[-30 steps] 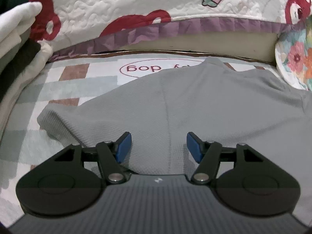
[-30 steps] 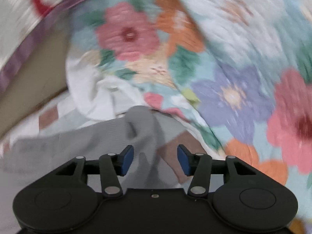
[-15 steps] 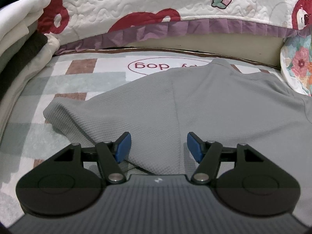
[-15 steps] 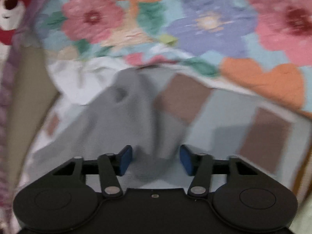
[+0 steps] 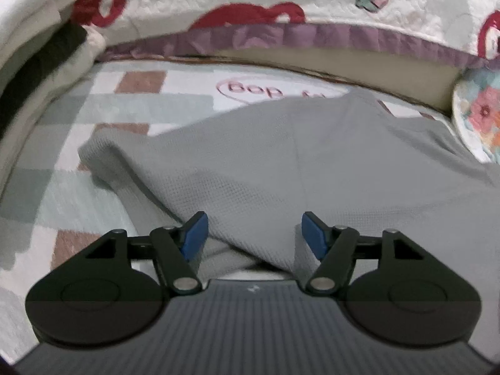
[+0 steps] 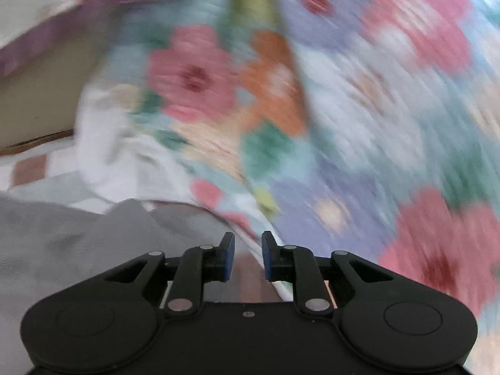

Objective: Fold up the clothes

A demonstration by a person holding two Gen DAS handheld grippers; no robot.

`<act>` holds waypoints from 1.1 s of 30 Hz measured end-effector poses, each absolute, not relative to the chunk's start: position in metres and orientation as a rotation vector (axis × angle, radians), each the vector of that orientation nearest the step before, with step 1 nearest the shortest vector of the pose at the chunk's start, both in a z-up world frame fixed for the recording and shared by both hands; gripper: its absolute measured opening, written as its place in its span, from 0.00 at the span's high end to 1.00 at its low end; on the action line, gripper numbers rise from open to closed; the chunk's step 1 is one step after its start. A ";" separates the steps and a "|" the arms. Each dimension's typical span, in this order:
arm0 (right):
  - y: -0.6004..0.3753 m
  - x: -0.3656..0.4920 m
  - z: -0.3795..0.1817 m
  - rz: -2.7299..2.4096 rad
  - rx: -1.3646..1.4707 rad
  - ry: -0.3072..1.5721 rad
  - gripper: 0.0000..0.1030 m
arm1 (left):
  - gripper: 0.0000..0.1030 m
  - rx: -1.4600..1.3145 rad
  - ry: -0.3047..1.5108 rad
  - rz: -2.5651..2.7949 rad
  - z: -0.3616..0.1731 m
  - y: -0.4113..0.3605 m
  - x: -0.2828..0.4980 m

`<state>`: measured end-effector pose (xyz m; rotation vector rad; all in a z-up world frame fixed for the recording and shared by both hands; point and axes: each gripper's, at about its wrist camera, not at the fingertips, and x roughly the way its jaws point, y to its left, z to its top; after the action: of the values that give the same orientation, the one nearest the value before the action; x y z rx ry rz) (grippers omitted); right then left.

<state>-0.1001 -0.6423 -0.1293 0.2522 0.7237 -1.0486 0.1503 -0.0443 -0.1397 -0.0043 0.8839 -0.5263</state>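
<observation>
The grey shirt (image 5: 281, 162) lies spread on the checked mat (image 5: 103, 106), directly ahead of and below the left claw (image 5: 252, 232). Its near fold runs in between the left claw's pads, which stand wide apart; the cloth sits between them but neither pad presses on it. The jaws have just been opening a little further.

The shirt's long axis runs across the left wrist view, from a sleeve end at the left to the floral quilt (image 5: 481, 118) at the right. A centre seam runs away from the claw.

The right claw (image 6: 247, 256) is at the shirt's far right edge. The shirt (image 6: 62, 243) lies to the left of the claw; bare mat shows between the pads. Its jaws are narrowly apart and hold nothing; they shut sharply and have just been reopening slightly. The view is heavily blurred, so the edge detail is uncertain.

Judgement: the left claw is the better placed, since cloth is already between its pads.

Shirt condition: waffle-textured knit, mostly flat, with a raised fold at the near edge and a rumpled right end.

A stack of folded clothes (image 5: 34, 40) stands at the left.
</observation>
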 end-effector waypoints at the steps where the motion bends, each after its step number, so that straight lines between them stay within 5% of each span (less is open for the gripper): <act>1: -0.641 -0.105 -0.126 -1.057 0.306 0.707 0.74 | 0.34 -0.006 0.882 -0.542 -0.141 -0.045 0.149; 12: -0.550 -0.144 -0.055 -0.592 0.400 0.703 0.56 | 0.33 0.029 0.864 -0.718 -0.126 -0.072 0.114; 18: -0.493 -0.206 -0.075 -0.395 0.355 0.728 0.53 | 0.33 0.102 0.905 -0.758 -0.113 -0.079 0.079; 19: -0.487 -0.216 -0.080 -0.378 0.363 0.725 0.54 | 0.33 0.087 0.917 -0.760 -0.109 -0.079 0.074; 22: -0.474 -0.239 -0.088 -0.336 0.394 0.704 0.92 | 0.33 0.042 0.923 -0.762 -0.092 -0.081 0.053; 27: -0.443 -0.276 -0.092 -0.291 0.327 0.757 0.93 | 0.33 0.135 0.860 -0.770 -0.074 -0.097 0.001; 33: -0.420 -0.349 -0.091 -0.322 0.266 0.793 0.81 | 0.32 0.183 0.858 -0.784 -0.078 -0.104 -0.052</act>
<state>-0.3495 -0.4198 -0.0908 0.2663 0.7930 -0.3217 -0.0518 -0.1038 -0.0784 0.1828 0.8583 -0.7844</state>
